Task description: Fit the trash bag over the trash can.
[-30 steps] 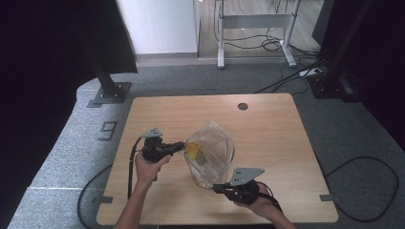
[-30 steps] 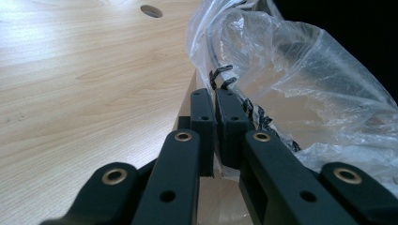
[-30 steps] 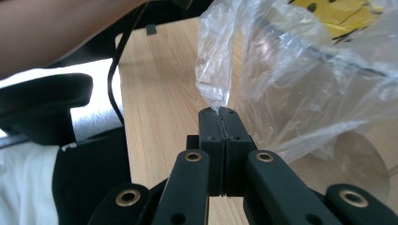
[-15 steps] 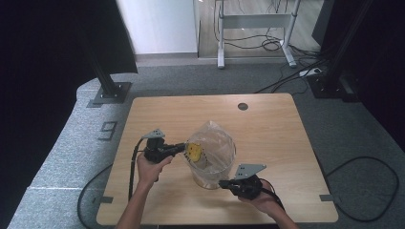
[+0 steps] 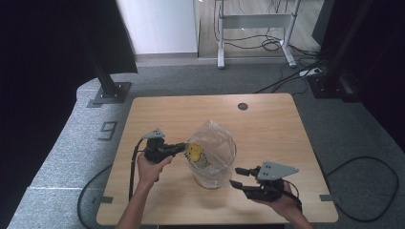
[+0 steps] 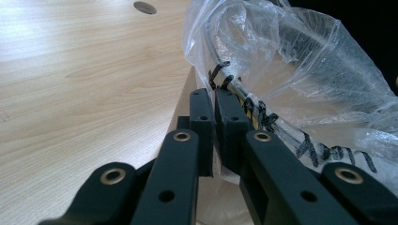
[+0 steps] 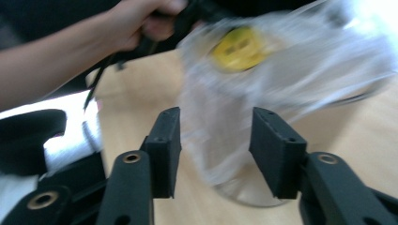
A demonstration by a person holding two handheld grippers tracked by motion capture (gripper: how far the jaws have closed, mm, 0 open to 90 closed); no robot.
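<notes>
Pale wood makes up the surface [image 5: 157, 114], set on grey carpet with dark stands behind. Near its middle sits a clear plastic bag [image 5: 212, 152] with a yellow patch [image 5: 194, 151] (print or contents, hard to tell). At its left edge, the left claw [image 5: 184, 147] is clenched on the bag's film, pads pinching a fold. Just right of the bag's base, the right claw [image 5: 237, 177] stands released, its jaws having just been opening; in the right gripper view the blurred bag shows beyond their gap.
</notes>
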